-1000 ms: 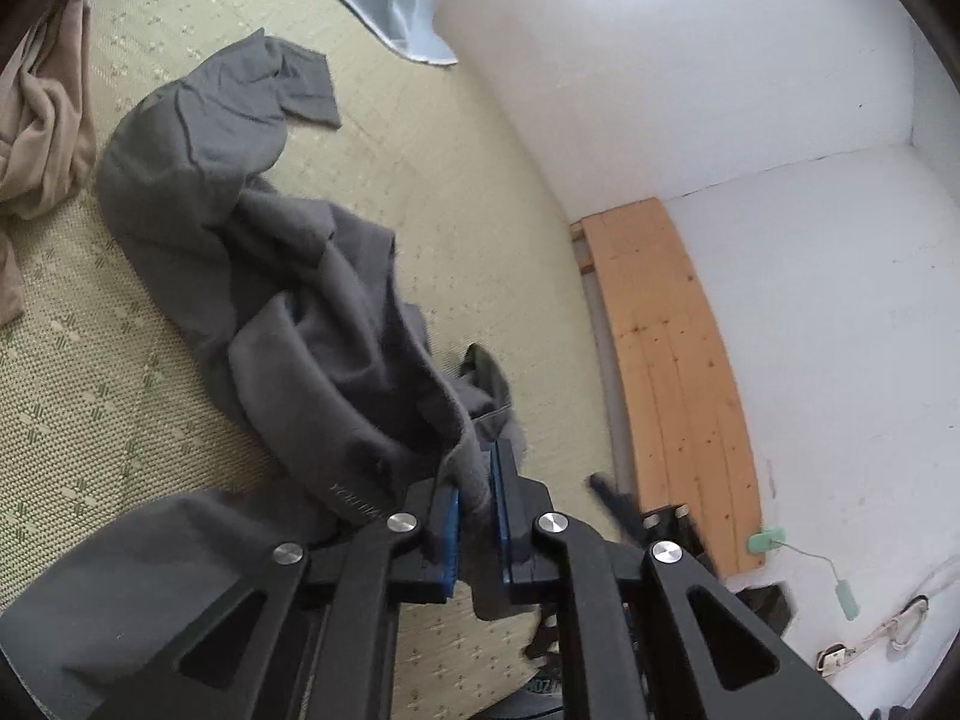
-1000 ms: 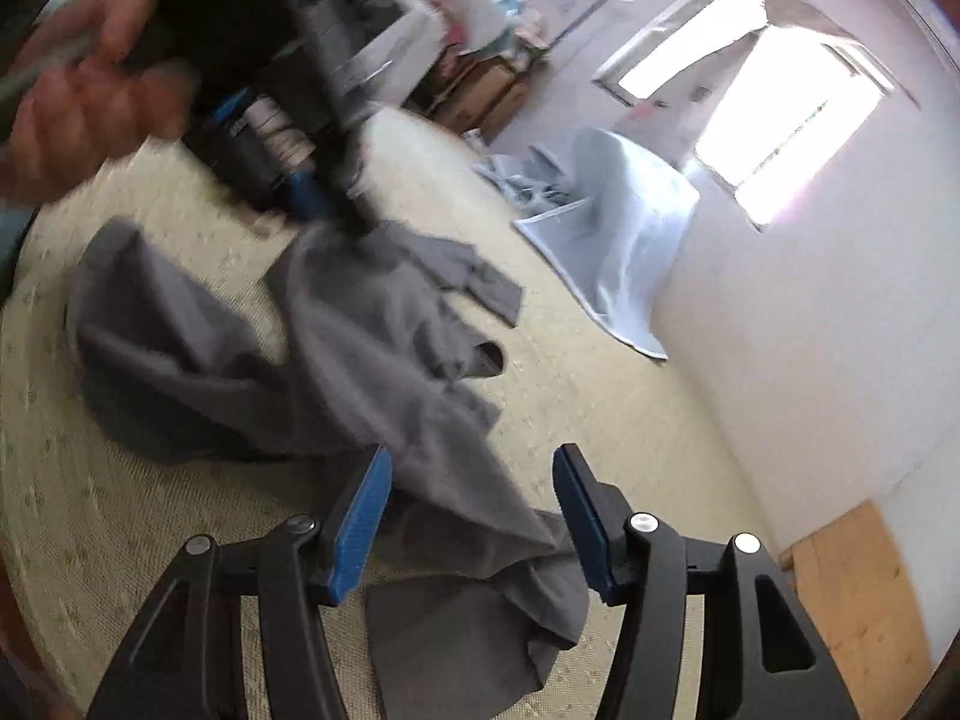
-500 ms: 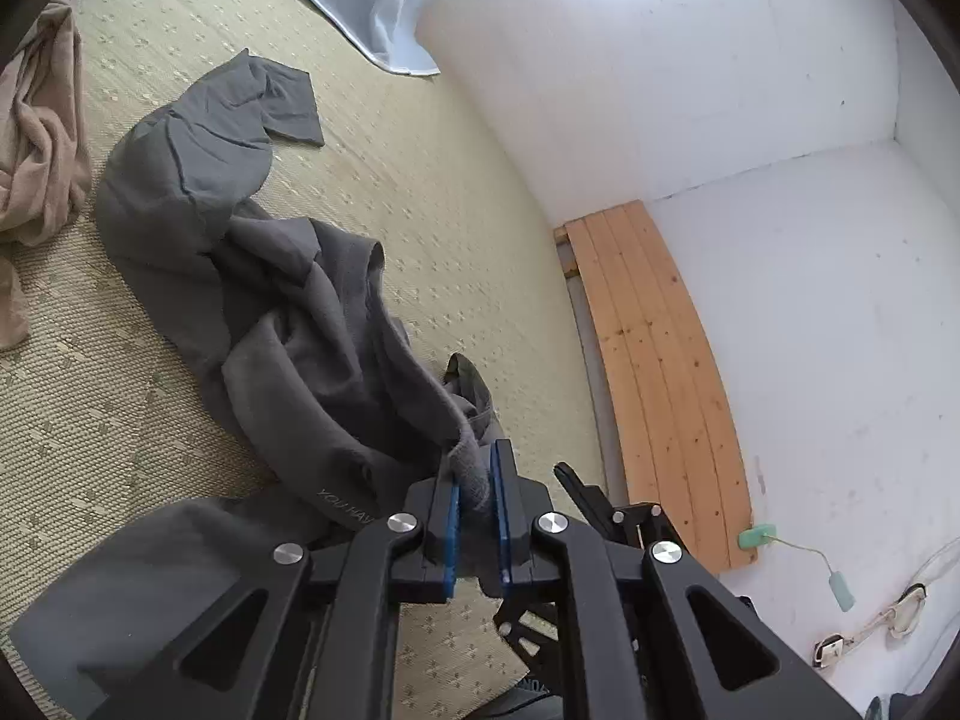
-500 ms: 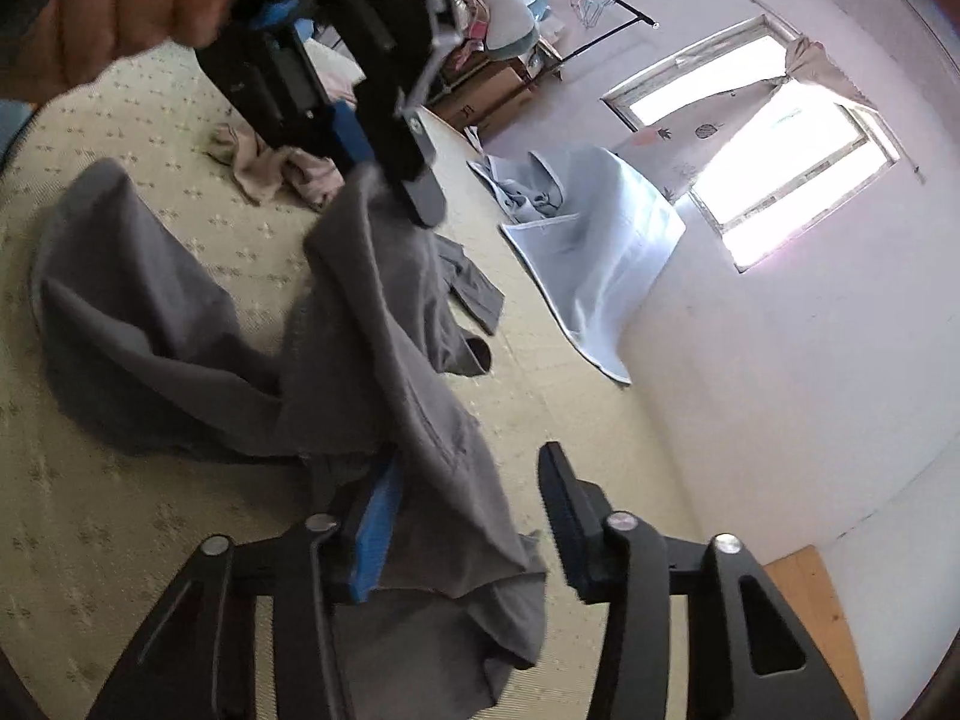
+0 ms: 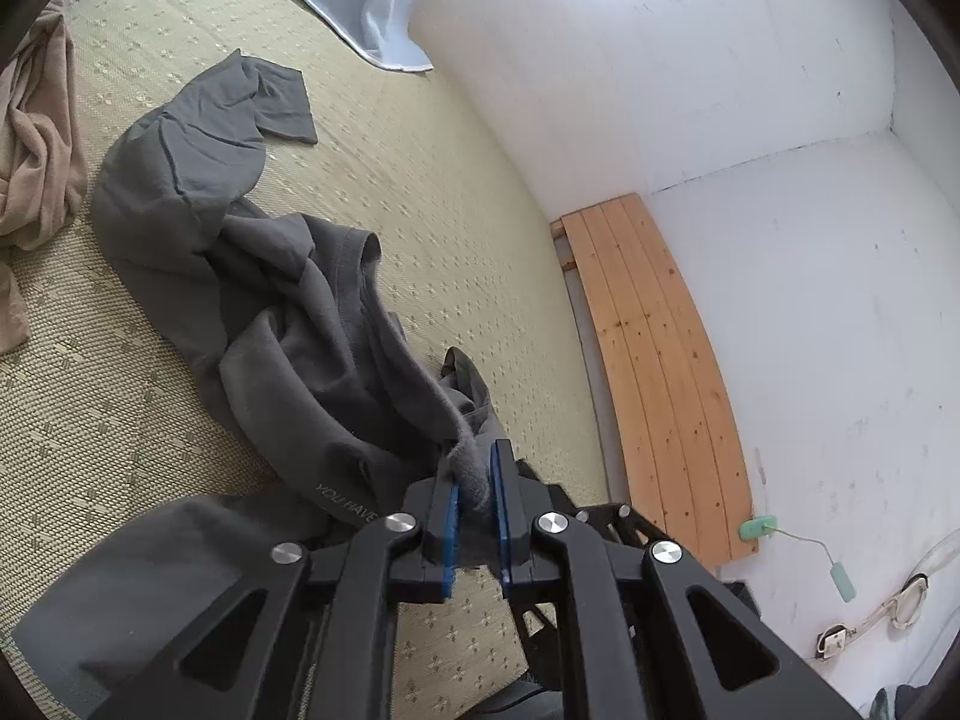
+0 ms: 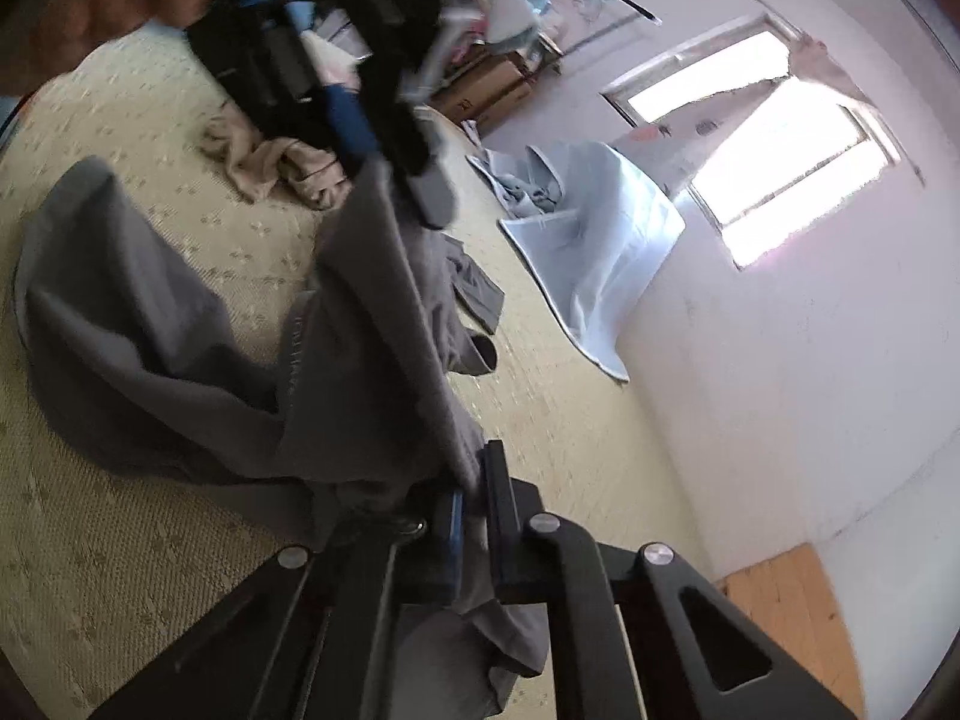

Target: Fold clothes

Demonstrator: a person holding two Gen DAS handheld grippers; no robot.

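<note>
A crumpled grey T-shirt (image 5: 252, 252) lies on the straw-coloured mat, one edge pulled up off the floor. My left gripper (image 5: 475, 480) is shut on a bunched grey edge of that T-shirt. In the right wrist view the same grey T-shirt (image 6: 198, 372) stretches taut from the left gripper (image 6: 396, 162), held by a hand (image 6: 114, 6) at the top left, down to my right gripper (image 6: 474, 495), which is shut on another part of its edge. Cloth hangs below the right jaws.
A beige garment (image 5: 36, 138) lies at the left on the mat (image 5: 420, 180). A pale blue sheet (image 6: 594, 252) is spread by the white wall under a bright window (image 6: 762, 138). Wooden planks (image 5: 654, 372) lean at the corner. Boxes and clutter (image 6: 486, 84) stand at the back.
My right gripper has gone from wide open over the shirt to shut on its edge. The left gripper kept its grip, and the cloth between the two is now pulled tighter.
</note>
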